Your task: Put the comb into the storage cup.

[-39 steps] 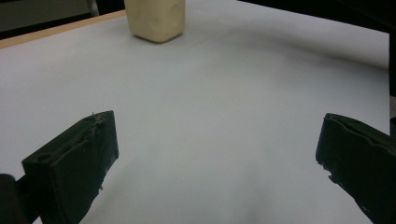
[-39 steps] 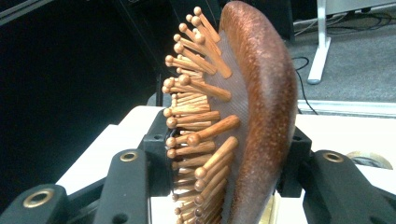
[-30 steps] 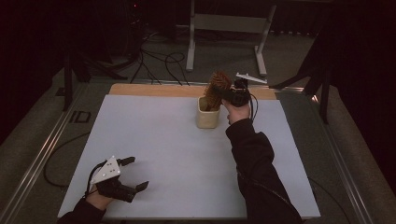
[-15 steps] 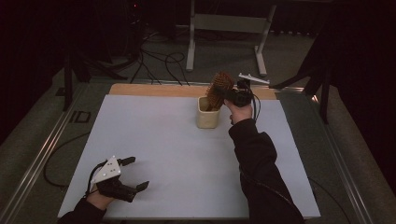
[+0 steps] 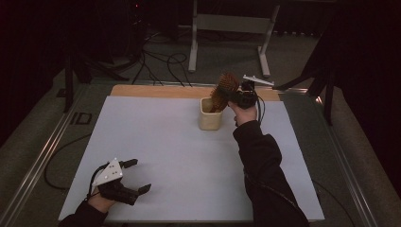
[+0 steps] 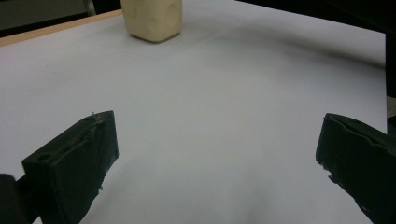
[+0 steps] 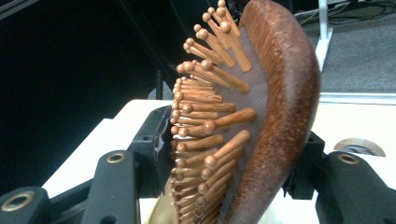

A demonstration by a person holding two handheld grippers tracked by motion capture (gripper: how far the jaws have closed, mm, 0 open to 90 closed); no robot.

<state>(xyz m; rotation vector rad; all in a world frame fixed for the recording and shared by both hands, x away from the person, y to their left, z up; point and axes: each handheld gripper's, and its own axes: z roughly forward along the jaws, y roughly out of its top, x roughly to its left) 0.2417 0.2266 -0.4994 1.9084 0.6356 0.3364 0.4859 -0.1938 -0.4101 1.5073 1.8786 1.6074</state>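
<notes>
My left gripper [image 5: 135, 182] lies low at the near left, held in my left hand [image 5: 99, 201], its jaws spread wide with nothing between them, pointing off to the right. My right arm [image 5: 265, 161] stretches forward in a dark sleeve, forearm rising, and my right hand [image 5: 246, 111] holds my right gripper [image 5: 235, 94] up high, turned toward the left. Its jaws have just been opening and stand a little apart around a brush head.
</notes>
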